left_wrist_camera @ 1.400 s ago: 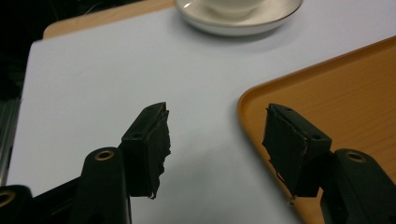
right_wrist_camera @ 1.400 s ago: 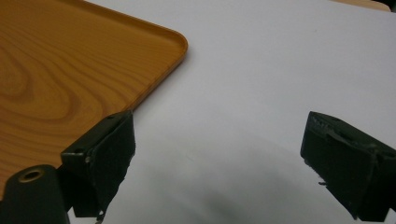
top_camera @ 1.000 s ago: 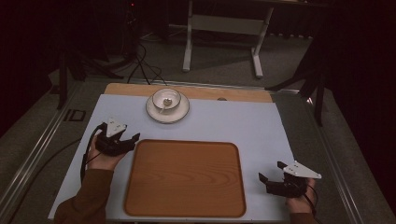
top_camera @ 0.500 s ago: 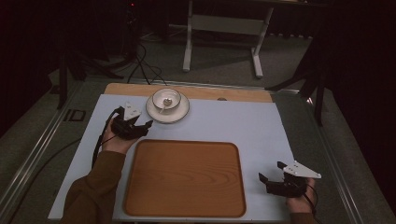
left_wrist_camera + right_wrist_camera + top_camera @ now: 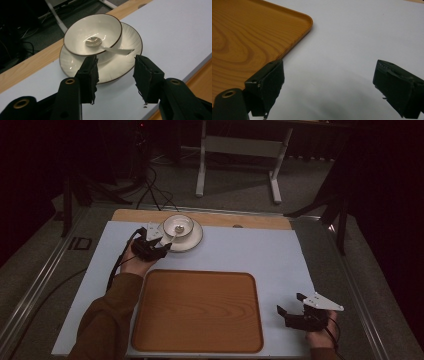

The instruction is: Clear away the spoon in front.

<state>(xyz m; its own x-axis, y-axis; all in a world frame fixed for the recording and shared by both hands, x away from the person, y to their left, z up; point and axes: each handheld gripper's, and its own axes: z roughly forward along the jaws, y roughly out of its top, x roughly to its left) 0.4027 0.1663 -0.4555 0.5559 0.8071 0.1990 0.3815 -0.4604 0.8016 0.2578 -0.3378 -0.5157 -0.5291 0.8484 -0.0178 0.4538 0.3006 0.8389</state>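
Left tongs sit at the near-left rim of the white ribbed saucer with dark edge, close to the far edge of the pale blue desk, left of its middle. Their jaws have just been closing and stand half apart; in the left gripper view the saucer rim lies between the pads but they do not press on it, so nothing is gripped. A white bowl with dark rim stands on the saucer, slightly off-centre, with a metal spoon inside, its handle overhanging the bowl's edge toward the tongs. Right tongs rest near the desk's near-right corner, jaws wide apart and empty, just beside the rounded corner of the brown wooden rectangular tray.
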